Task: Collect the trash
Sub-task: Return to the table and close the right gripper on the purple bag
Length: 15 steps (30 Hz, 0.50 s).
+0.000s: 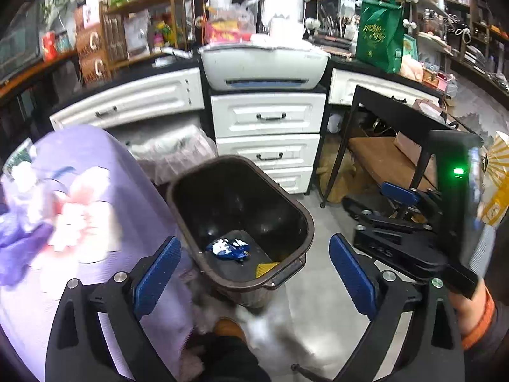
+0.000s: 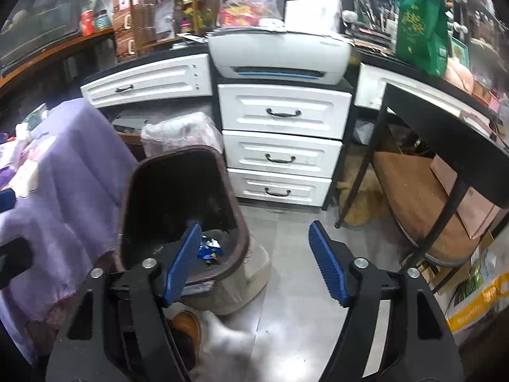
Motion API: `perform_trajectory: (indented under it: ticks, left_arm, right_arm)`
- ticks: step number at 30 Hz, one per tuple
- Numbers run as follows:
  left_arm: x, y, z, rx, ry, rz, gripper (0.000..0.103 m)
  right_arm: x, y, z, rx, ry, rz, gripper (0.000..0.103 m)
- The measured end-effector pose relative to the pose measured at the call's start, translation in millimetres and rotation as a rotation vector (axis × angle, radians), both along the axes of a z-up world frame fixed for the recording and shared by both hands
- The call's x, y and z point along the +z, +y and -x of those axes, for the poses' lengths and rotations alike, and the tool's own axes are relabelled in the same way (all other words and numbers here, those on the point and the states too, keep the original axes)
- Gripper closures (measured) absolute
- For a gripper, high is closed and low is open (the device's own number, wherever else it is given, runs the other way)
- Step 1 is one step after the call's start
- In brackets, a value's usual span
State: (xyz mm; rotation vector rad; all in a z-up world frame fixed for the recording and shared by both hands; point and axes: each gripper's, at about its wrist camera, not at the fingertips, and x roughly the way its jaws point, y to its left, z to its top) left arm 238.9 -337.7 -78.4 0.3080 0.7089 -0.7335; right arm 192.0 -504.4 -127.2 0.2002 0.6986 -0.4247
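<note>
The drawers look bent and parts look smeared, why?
Left wrist view: the fisheye lens bows the white drawers; the purple cloth is motion-blurred, while the bin stays sharp. Right wrist view: same bowing, dark corners, and a blurred white patch on the floor.

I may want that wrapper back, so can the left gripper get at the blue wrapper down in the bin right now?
Probably yes. The left gripper is open and empty above the brown bin, whose mouth is uncovered, and the blue wrapper lies exposed on the bottom. It is deep, though, so the walls could crowd the fingers.
</note>
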Motion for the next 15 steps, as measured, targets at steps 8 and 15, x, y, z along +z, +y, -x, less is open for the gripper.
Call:
perform_trajectory:
  ticks: [8,15]
  left_arm:
    - [37,53,11,0.050,-0.055,0.069,0.005]
    - [57,101,16,0.111,-0.105,0.076,0.005]
  right_arm:
    - [33,50,-9,0.153,-0.051,0.041,0.026]
    - [66,114,-17,0.365,-0.091,0.048,0.023]
